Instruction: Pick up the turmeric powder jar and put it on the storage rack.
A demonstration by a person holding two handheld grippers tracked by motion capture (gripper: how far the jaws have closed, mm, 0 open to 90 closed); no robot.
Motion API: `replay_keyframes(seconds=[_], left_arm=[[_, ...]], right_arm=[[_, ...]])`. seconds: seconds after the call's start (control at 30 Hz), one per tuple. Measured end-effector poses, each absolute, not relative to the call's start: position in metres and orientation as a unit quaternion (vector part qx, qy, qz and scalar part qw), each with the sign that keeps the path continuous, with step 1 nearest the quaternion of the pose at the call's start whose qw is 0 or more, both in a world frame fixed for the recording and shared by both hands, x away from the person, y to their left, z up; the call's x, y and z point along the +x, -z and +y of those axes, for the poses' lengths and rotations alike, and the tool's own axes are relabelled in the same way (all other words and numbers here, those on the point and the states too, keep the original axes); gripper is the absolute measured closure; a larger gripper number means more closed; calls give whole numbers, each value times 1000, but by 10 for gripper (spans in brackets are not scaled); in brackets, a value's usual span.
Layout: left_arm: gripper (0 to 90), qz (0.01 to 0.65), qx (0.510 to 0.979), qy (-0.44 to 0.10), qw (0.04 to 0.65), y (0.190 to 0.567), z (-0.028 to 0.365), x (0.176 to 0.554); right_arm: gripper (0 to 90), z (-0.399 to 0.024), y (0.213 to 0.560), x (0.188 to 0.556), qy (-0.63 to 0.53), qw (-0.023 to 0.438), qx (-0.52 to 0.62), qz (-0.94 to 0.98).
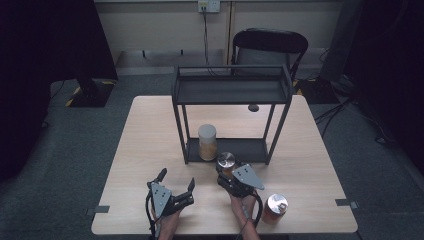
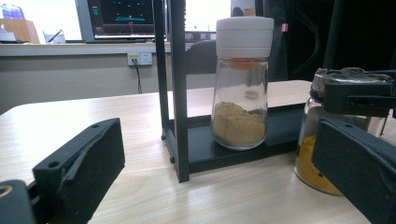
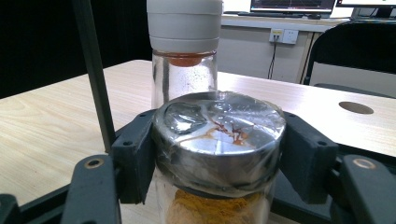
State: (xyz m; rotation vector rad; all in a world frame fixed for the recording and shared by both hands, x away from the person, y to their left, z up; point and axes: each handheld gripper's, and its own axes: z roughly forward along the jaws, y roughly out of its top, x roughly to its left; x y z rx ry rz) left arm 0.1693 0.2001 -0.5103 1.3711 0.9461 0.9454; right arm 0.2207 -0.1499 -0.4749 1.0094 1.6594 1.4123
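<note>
Nearest the table's front edge: one copper-lidded jar (image 1: 274, 208) standing alone, just right of the right gripper (image 1: 226, 172). Beside it, left gripper (image 1: 176, 180) resting with jaws spread, nothing between them. Right gripper clamped on one silver-lidded jar (image 3: 219, 135) of yellow powder, just in front of the rack (image 1: 231, 91). On the rack's bottom shelf, one white-capped shaker (image 1: 207, 142). Three containers counted. Beyond the table, one black chair (image 1: 270, 42).

three spice jars (image 1: 207, 142), one rack (image 1: 231, 90), one chair (image 1: 270, 46)
</note>
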Motion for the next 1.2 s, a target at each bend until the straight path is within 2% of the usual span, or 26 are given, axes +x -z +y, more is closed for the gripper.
replay_keyframes(seconds=[1.2], left_arm=[[20,404,585,-404,576,511,200,169]], right_arm=[[349,-151,460,223,-547,364,378,652]])
